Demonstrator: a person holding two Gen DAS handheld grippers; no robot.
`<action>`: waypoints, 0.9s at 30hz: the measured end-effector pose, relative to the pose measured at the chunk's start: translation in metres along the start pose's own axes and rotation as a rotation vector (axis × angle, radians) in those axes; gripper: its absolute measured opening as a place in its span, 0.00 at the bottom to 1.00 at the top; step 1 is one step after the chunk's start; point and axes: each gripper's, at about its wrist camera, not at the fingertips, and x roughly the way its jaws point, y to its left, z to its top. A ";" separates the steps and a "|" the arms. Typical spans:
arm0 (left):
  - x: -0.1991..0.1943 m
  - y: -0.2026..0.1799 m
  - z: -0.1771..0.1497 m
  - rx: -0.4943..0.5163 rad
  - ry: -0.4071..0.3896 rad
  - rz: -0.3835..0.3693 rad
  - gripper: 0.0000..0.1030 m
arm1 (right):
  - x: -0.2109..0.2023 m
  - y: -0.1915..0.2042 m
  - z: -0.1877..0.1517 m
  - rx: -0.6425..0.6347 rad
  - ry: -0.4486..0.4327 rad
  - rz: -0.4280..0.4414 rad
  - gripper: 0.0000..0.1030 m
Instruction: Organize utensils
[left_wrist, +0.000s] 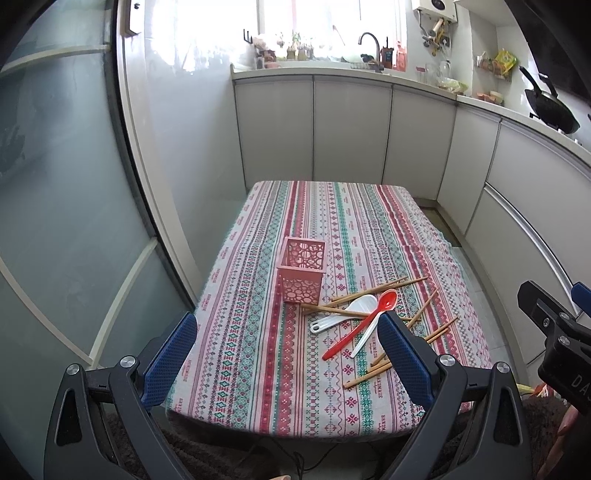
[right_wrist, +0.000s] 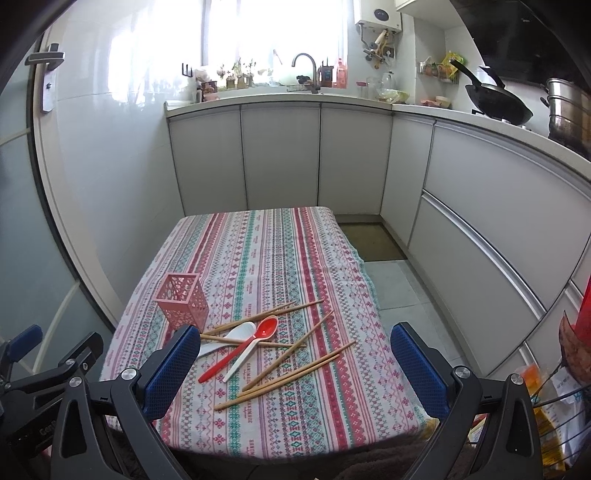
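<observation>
Both the left gripper (left_wrist: 288, 354) and right gripper (right_wrist: 295, 363) hang spread and empty. Chopsticks (right_wrist: 291, 360) and spoons (right_wrist: 236, 354) lie at the pink holder's (right_wrist: 182, 304) four o'clock on the counter (right_wrist: 280, 258); light, stiff, slippery, best pinched mid-shaft

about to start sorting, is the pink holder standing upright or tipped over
Upright: the pink holder stands on its base on the tablecloth, open top up, with nothing visibly sticking out.

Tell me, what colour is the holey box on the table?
Pink. The box shows best in the left wrist view.
</observation>
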 end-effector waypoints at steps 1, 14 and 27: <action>0.000 0.000 0.001 0.000 -0.002 0.000 0.97 | 0.001 0.001 0.000 -0.002 0.000 -0.002 1.00; 0.024 -0.015 0.016 0.033 -0.047 -0.076 0.97 | 0.018 -0.005 0.007 -0.032 -0.010 0.009 1.00; 0.149 -0.064 0.068 0.279 0.200 -0.282 0.96 | 0.160 -0.060 0.057 0.023 0.319 0.094 1.00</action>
